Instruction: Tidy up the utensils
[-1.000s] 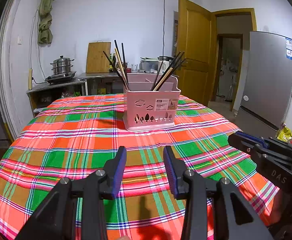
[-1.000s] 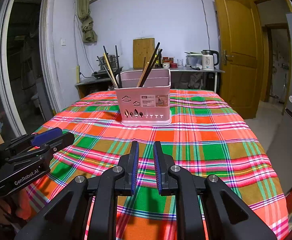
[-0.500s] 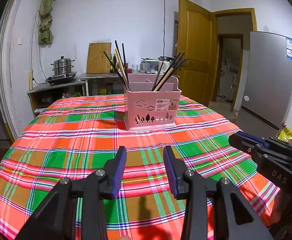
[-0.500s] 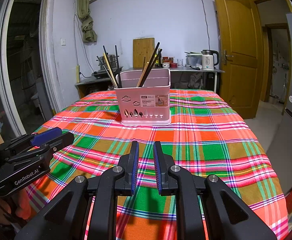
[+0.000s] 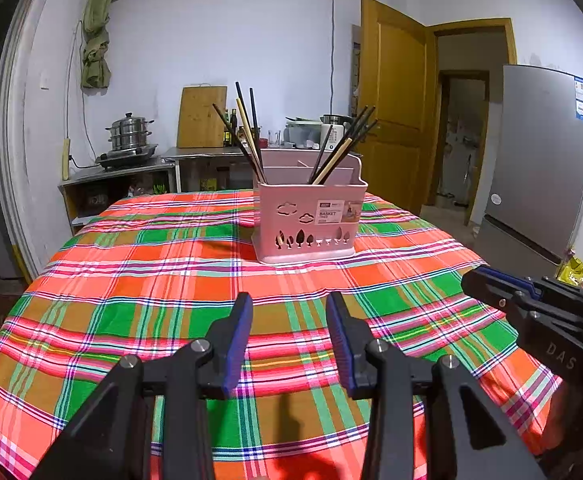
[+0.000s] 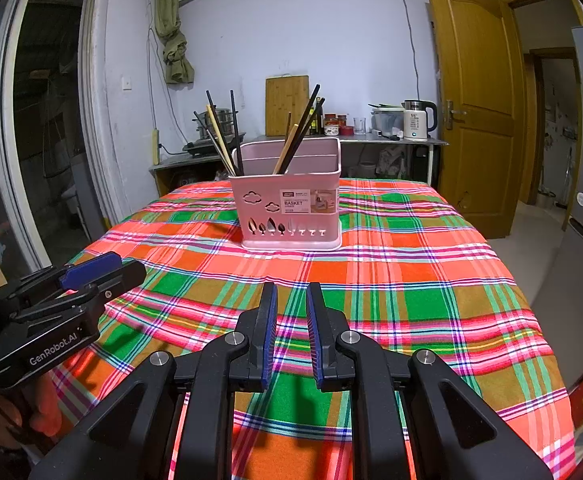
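**Both tools empty above the tabletop, basket straight ahead**

My left tool point(image 5: 288, 308) hangs over the near part of the plaid tabletop point(image 5: 131, 280) with its fingers spread well apart; nothing sits between the blue pads and they touch nothing. My right tool point(image 6: 291, 300) is released too, but only just: a narrow gap shows between its pads, with bare cloth behind it. It grasps nothing either. Each tool shows in the other's camera, the right one off to my left tool's right side point(image 5: 531, 312), the left one off to my right tool's left side point(image 6: 63, 300), both near the front edge of the tabletop.

The pink utensil basket point(image 5: 307, 220) stands upright ahead of both tools, well apart from them, near the middle of the tabletop. Two bunches of chopsticks stand in it: one leans out to the left point(image 5: 243, 136), the other leans to the right point(image 5: 343, 144). From my right tool the basket point(image 6: 291, 212) lies straight ahead, slightly left of centre.

Compared with a second ago, hardly anything differs. Both tools keep the same opening and the same place, and in my left view the basket has drifted only a touch to the right.
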A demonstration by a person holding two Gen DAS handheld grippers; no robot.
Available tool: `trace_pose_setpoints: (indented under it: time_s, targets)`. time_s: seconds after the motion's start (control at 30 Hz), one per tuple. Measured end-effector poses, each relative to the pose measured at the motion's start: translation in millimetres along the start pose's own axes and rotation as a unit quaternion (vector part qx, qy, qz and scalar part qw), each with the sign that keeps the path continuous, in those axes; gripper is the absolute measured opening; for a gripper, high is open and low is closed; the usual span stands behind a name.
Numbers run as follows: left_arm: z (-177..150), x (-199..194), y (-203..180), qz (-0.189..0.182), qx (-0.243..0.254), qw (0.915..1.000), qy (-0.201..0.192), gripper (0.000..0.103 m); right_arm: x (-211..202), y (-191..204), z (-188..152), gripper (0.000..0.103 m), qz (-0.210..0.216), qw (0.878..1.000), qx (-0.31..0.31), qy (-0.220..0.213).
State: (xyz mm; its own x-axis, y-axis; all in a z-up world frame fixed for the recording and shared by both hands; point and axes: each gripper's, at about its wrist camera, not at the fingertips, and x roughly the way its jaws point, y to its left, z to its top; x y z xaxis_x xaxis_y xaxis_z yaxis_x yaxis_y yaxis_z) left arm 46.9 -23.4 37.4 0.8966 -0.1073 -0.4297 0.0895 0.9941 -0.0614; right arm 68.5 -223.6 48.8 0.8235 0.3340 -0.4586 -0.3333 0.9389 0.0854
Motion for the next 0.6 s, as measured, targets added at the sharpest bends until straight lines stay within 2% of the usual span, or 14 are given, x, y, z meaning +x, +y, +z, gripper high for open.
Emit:
trace_pose_setpoints:
  time_s: [0.6]
  targets:
    - [-3.1,4.8,1.9,-0.005,-0.014,0.9999,0.009,0.04,1.4,-0.1,0.5,0.015,-0.001,1.0,-0.001,0.0]
